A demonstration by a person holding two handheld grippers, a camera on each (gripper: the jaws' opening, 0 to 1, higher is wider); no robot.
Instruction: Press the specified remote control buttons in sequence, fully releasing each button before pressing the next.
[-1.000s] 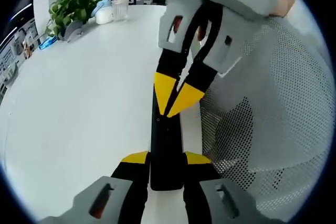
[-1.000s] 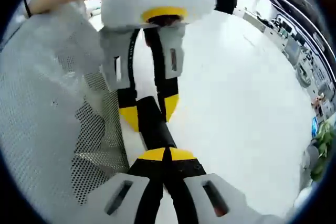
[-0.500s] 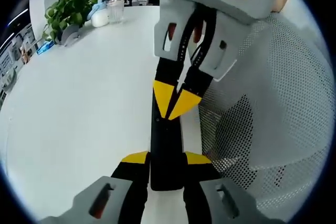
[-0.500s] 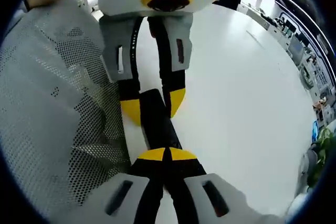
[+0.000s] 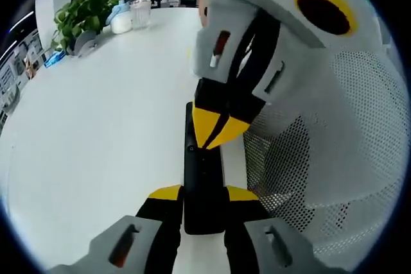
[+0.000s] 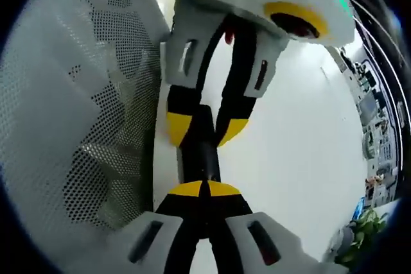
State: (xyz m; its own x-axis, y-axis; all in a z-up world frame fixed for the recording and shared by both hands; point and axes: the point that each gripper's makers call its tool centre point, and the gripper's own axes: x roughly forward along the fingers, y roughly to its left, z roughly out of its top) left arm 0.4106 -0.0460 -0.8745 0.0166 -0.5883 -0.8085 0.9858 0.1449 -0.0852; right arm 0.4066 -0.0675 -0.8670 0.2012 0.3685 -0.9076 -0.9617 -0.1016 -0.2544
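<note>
The left gripper (image 5: 203, 192) clamps the remote control (image 5: 203, 178), lengthwise toward frame top; the closed right gripper (image 5: 215, 134) touches its upper part.

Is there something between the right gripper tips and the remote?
Nothing visible. The right gripper is shut, its yellow tips right at the remote, which the left gripper clamps at its near end.
</note>
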